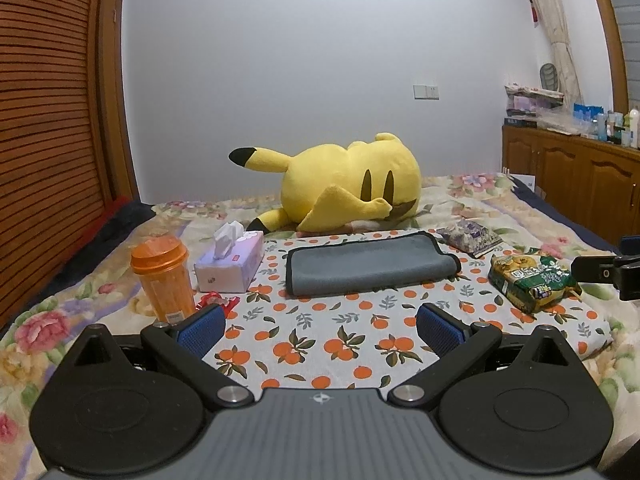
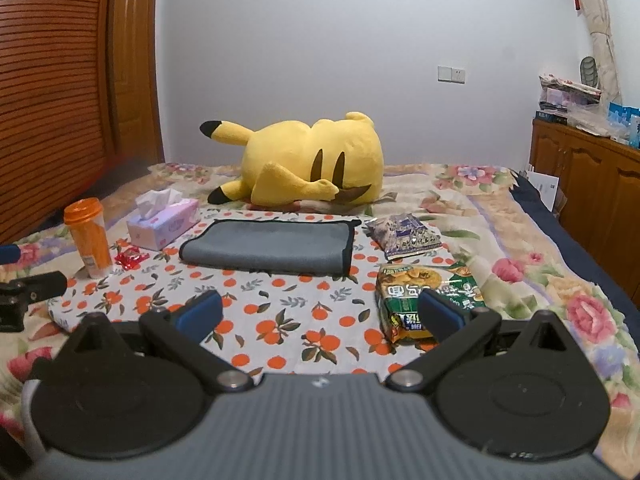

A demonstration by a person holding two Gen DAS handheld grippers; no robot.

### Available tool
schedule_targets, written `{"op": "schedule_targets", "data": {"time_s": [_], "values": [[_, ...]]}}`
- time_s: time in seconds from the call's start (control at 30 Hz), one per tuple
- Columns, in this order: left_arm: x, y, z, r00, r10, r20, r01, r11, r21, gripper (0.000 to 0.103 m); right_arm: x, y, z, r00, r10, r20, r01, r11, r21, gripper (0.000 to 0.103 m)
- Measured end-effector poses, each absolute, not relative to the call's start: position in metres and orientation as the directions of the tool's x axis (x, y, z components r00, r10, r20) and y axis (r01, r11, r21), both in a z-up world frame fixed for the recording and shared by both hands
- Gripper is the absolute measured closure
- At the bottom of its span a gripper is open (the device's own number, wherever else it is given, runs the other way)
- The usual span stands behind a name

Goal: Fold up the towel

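A grey towel with black trim [image 1: 368,266] lies folded flat on an orange-print cloth [image 1: 320,344] on the bed; it also shows in the right wrist view [image 2: 268,246]. My left gripper [image 1: 320,324] is open and empty, a short way in front of the towel's near edge. My right gripper [image 2: 320,314] is open and empty, also short of the towel, with its right finger over the green snack bag [image 2: 430,300]. Each gripper's side shows at the other view's edge.
An orange bottle [image 1: 162,280], a tissue box [image 1: 230,262] and a red wrapper [image 1: 216,302] stand left of the towel. A purple packet [image 1: 470,236] and the green snack bag [image 1: 532,280] lie to its right. A yellow plush toy [image 1: 348,184] lies behind. Wooden cabinets [image 1: 576,176] line the right side.
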State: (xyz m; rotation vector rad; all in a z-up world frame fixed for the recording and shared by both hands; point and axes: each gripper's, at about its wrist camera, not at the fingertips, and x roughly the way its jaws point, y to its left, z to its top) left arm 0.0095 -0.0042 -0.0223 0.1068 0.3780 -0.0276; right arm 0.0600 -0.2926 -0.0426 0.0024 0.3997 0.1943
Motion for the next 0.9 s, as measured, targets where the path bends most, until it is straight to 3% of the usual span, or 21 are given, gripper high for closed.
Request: {"op": "schedule_targets", "data": {"time_s": [0.9], "values": [[0.0031,-0.0028,-0.0185,0.945,-0.015,-0.327,0.049,0.994,0.097,0.0,0.0548,-0.2977,-0.0383,0.927,0.169,-0.334,-0.158,0.986,0.06,0.0]]}}
